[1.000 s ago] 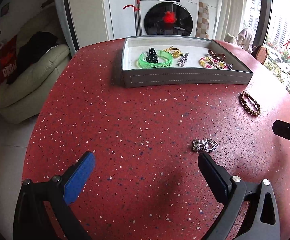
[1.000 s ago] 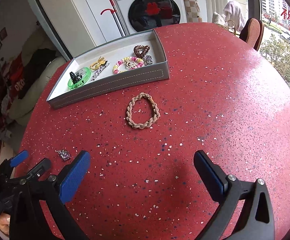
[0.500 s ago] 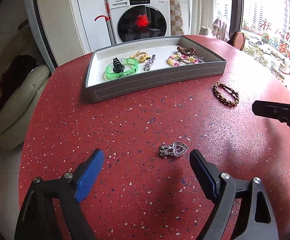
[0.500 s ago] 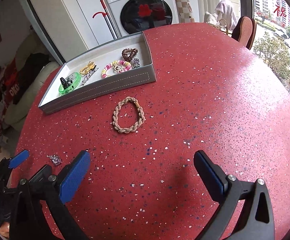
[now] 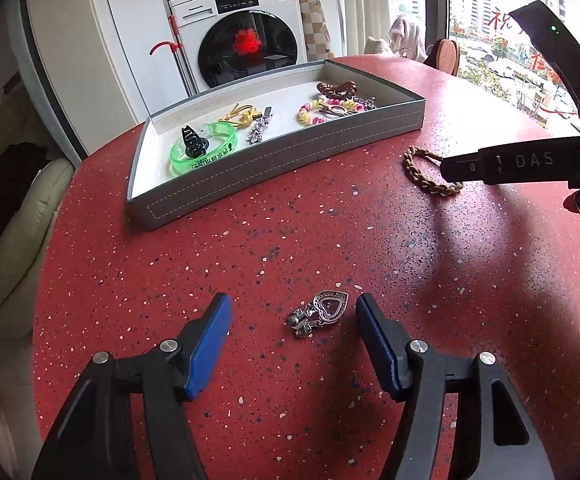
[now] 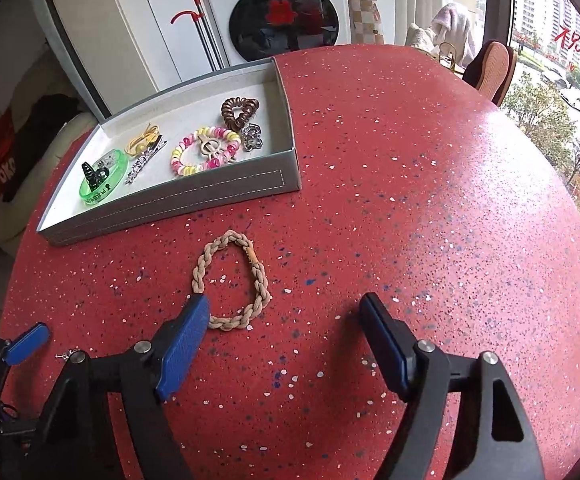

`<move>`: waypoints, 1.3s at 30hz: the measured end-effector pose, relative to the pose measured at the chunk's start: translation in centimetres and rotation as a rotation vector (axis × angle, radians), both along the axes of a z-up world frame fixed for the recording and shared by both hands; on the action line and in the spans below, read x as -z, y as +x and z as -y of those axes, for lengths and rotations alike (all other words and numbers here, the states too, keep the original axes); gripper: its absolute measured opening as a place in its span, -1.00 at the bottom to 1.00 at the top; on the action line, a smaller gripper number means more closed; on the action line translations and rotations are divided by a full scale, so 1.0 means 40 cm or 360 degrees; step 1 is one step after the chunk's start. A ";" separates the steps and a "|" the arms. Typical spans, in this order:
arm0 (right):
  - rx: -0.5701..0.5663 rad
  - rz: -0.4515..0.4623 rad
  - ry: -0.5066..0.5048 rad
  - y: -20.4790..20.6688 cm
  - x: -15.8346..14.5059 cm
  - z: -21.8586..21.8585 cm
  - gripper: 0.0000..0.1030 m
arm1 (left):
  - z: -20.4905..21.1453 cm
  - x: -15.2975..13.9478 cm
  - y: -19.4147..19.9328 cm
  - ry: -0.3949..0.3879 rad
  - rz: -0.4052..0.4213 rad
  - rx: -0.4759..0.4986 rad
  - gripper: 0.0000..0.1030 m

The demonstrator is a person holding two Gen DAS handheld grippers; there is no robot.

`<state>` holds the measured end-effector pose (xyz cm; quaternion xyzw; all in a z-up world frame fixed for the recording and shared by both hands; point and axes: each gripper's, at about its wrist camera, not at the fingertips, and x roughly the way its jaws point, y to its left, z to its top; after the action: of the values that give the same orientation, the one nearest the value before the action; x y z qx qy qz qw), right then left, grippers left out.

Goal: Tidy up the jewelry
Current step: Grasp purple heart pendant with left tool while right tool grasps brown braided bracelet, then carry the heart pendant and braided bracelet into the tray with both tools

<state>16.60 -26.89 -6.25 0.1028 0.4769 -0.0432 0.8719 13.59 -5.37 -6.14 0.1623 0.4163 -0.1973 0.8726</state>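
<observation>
Grey tray [image 5: 282, 168]: landmark. Heart pendant [image 5: 321, 312] lies nearer than tray, between left gripper [image 5: 291, 316] pads, untouched; jaws just narrowing. Braided bracelet [image 6: 230, 280] before tray, partly hidden behind right gripper [image 6: 286, 312] pad; jaws narrowing, nothing clamped.

Bright daylight from the window [image 5: 501, 40] on my right, slightly blown out there. Red table [image 5: 329, 240] evenly lit, with a pale sheen toward the window side in the right view. Soft, diffuse shadows fall on the table in the left view. Both feeds sharp, no motion blur. Heavy fisheye bending at the edges, dark vignetted corners.
</observation>
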 end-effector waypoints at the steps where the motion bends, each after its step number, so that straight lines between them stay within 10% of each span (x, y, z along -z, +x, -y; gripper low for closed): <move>1: -0.0017 -0.0005 -0.0040 0.004 0.002 -0.008 0.46 | 0.001 0.000 0.001 -0.0003 -0.0005 0.0009 0.60; 10: -0.0184 -0.0009 -0.0213 -0.002 0.000 -0.065 -0.04 | -0.002 0.001 0.008 -0.0076 -0.0090 0.0044 0.33; 15: -0.0232 -0.0009 -0.0221 -0.007 -0.005 -0.088 -0.85 | 0.012 0.000 -0.002 -0.0097 -0.0106 0.0070 -0.08; 18: -0.0214 0.0005 -0.0185 -0.020 -0.005 -0.085 -0.85 | 0.012 -0.006 -0.009 -0.0109 -0.0089 0.0077 -0.34; 39: -0.0214 0.0154 0.0141 -0.120 -0.073 -0.072 -0.86 | -0.085 -0.061 0.005 -0.0295 -0.0138 -0.0146 -0.31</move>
<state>11.79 -24.01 -3.32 0.1112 0.4414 0.0416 0.8895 13.78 -1.95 -3.71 0.0528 0.4407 -0.2017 0.8731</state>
